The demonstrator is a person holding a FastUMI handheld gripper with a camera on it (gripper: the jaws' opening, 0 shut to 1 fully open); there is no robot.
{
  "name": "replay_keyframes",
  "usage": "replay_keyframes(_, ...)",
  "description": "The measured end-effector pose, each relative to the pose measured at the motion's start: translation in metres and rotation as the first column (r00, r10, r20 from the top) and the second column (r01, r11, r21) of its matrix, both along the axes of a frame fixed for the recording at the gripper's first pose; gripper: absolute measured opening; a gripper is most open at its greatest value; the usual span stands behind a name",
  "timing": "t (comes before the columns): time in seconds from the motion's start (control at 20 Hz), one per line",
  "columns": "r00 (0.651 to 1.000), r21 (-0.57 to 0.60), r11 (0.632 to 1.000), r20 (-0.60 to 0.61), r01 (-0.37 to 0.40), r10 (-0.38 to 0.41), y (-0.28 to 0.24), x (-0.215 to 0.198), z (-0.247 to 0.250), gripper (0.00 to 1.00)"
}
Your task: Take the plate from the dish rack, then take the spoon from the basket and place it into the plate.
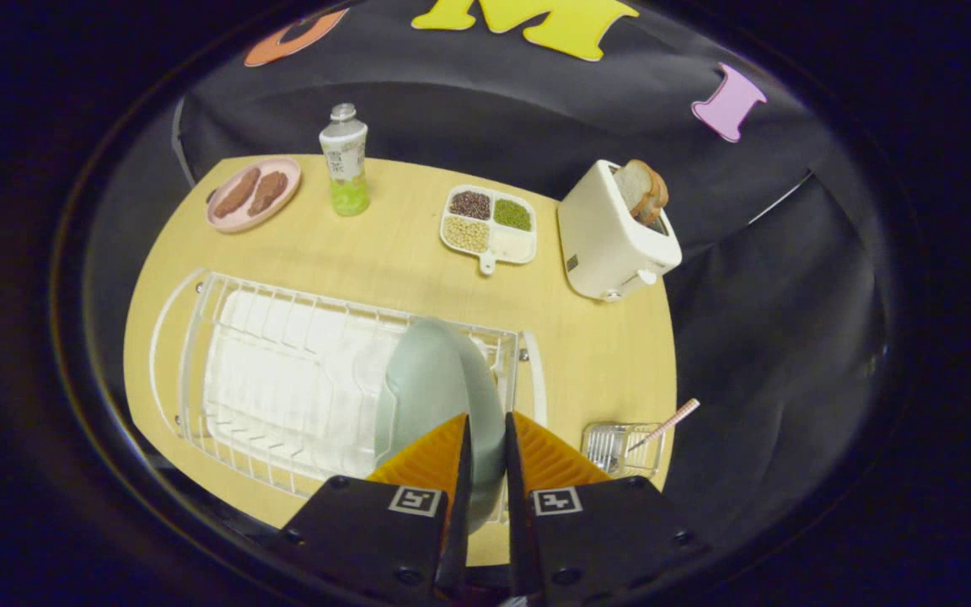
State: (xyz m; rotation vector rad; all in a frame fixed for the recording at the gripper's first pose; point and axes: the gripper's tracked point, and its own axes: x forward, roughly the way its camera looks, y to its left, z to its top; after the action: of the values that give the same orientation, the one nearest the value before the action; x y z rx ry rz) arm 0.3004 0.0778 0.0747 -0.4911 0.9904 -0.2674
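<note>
A pale green plate (431,384) stands on edge at the right end of the white wire dish rack (283,371). My gripper (486,421) is shut on the plate's rim, its orange fingers (431,459) pressing from either side. Whether the plate still rests in the rack or is lifted clear I cannot tell. To the right of the rack sits a small wire basket (620,447) with a spoon's pinkish handle (669,424) sticking out up and to the right.
On the far side of the wooden table (393,253) stand a pink plate with sausages (252,194), a bottle of green drink (345,160), a divided tray of beans (488,223) and a white toaster with bread (616,228). Bare wood lies between rack and tray.
</note>
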Motion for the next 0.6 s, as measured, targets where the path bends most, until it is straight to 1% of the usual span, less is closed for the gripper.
replay_keyframes(0.05, 1.0, -0.041, 0.999, -0.002, -0.001, 0.001, 0.0, 0.0, 0.0, 0.26)
replay_keyframes(0.15, 0.999, -0.104, 0.994, 0.01, 0.035, -0.034, 0.001, -0.003, -0.001, 0.25)
replay_keyframes(0.35, 0.994, -0.113, 0.988, 0.043, 0.104, -0.1, 0.013, -0.008, 0.0, 0.2)
replay_keyframes(0.4, 0.994, -0.12, 0.987, 0.051, 0.105, -0.1, 0.016, -0.008, 0.001, 0.19)
replay_keyframes(0.6, 0.989, -0.14, 0.981, 0.076, 0.136, -0.127, 0.022, -0.011, 0.003, 0.18)
